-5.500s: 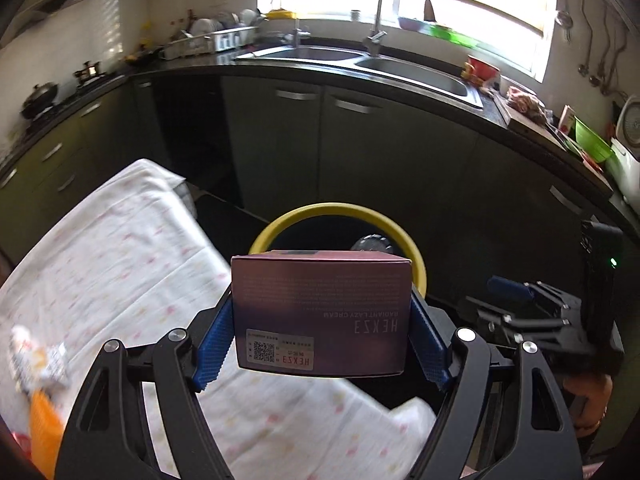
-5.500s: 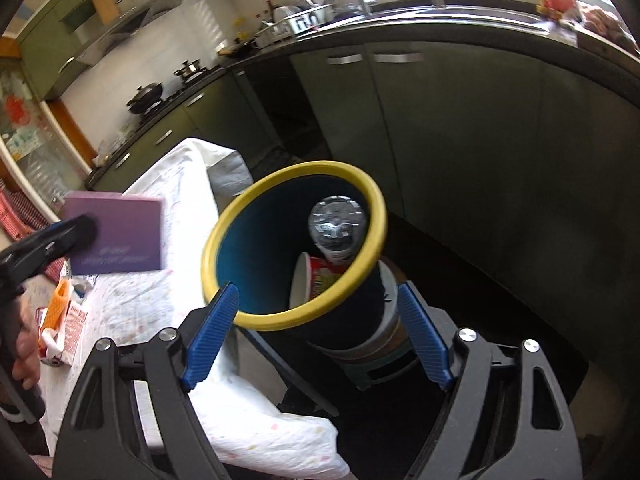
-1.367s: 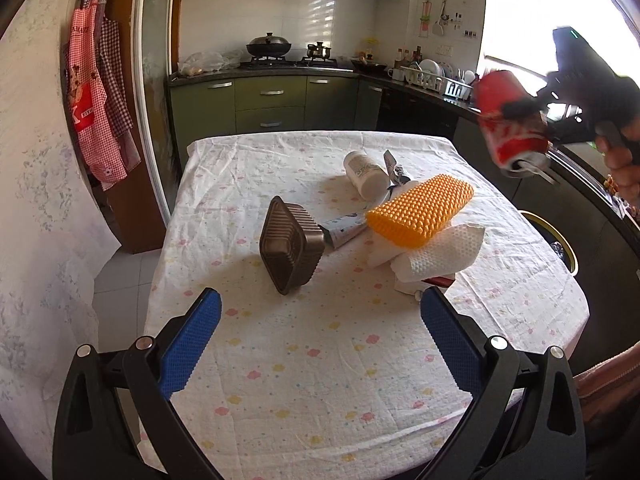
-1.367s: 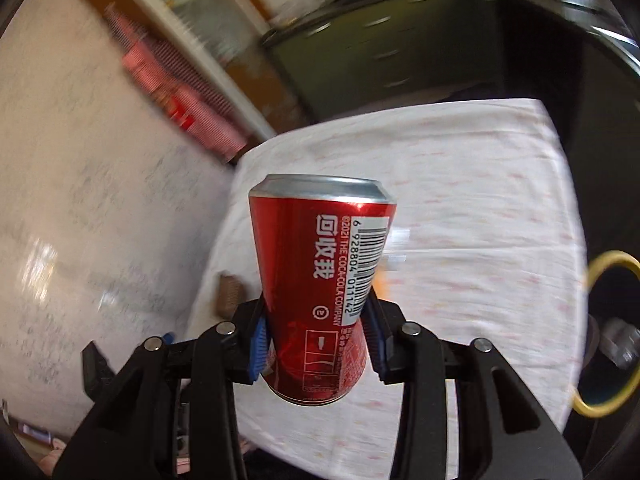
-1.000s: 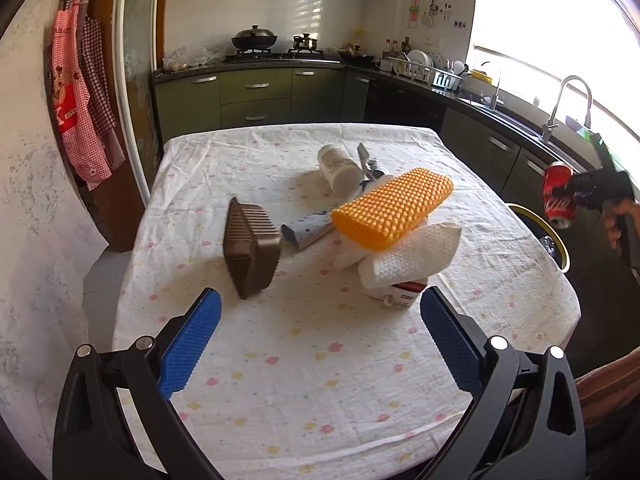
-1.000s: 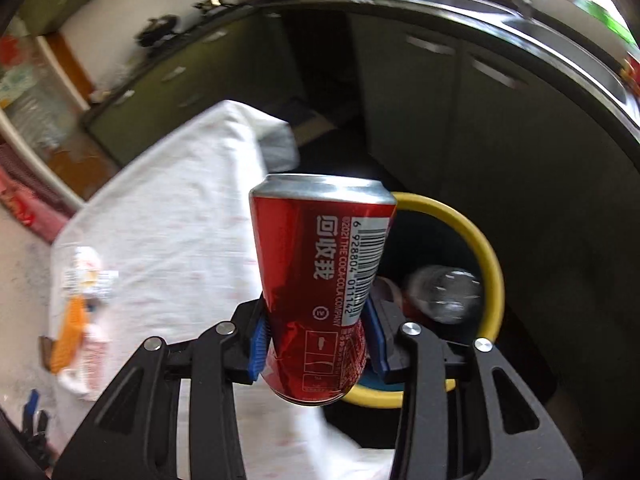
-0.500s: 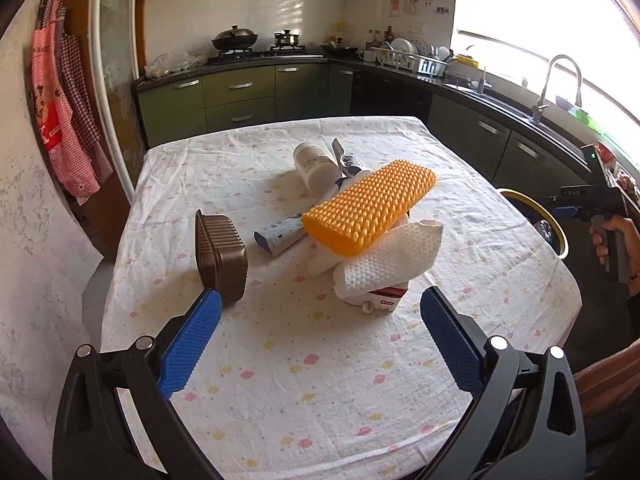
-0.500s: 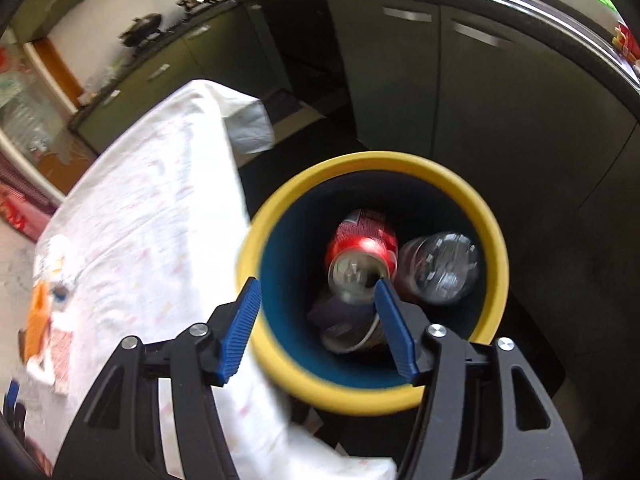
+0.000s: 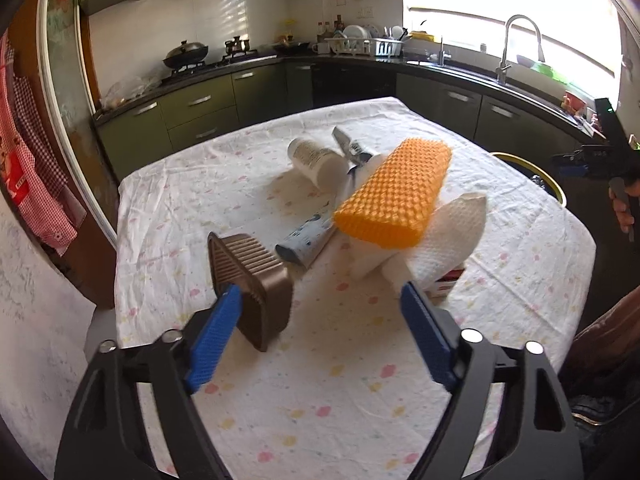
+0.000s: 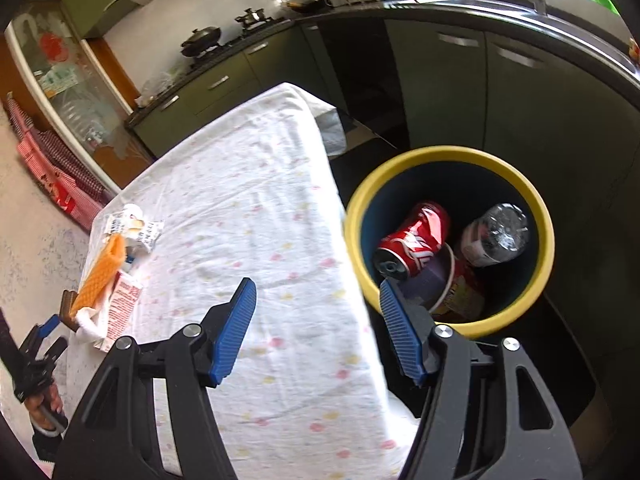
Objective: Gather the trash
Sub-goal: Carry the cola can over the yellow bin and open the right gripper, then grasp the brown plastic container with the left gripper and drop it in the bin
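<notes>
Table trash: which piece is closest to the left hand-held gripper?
The brown ribbed tray, tipped on its side right by the gripper's left finger; the tube, bottle and orange sponge lie farther back.

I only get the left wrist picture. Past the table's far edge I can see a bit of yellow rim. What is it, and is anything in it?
Observer: It is a bin with a yellow rim. The right wrist view looks straight into it, and a red cola can lies inside.
Operator: Only the can?
Observer: No. A clear plastic bottle lies beside the can, with a printed paper cup under them.
Operator: Is the other gripper carrying anything?
Observer: No. The right gripper has nothing between its fingers, and its jaws are opening.
</notes>
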The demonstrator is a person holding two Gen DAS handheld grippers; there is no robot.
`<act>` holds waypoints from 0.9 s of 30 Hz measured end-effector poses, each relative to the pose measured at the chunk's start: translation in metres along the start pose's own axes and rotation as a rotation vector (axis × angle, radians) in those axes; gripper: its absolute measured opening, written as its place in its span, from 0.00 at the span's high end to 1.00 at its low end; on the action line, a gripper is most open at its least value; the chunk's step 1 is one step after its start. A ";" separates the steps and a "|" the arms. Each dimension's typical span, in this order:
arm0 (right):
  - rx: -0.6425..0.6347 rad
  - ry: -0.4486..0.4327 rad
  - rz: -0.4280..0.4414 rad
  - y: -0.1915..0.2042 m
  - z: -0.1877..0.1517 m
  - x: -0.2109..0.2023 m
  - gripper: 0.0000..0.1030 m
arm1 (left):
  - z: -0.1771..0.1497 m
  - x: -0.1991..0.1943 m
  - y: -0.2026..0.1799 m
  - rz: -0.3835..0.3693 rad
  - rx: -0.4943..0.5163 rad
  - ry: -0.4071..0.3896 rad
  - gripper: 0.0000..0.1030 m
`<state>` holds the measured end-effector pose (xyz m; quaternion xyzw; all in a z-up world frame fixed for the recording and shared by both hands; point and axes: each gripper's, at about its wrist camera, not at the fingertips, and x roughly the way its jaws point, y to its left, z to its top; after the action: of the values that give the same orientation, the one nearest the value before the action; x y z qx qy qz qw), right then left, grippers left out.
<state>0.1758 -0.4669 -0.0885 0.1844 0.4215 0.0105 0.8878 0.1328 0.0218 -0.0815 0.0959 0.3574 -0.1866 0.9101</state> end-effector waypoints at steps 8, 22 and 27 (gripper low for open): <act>-0.039 0.009 0.028 0.022 0.002 0.004 0.39 | -0.008 0.019 0.013 0.003 -0.019 0.043 0.52; -0.029 0.014 0.051 0.024 -0.002 0.007 0.39 | -0.006 0.020 0.016 0.046 -0.064 0.029 0.95; -0.030 0.011 0.055 0.026 -0.006 0.006 0.39 | -0.004 0.005 0.009 0.065 -0.065 0.010 0.95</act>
<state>0.1789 -0.4401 -0.0874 0.1827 0.4212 0.0419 0.8874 0.1374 0.0297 -0.0871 0.0790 0.3645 -0.1448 0.9165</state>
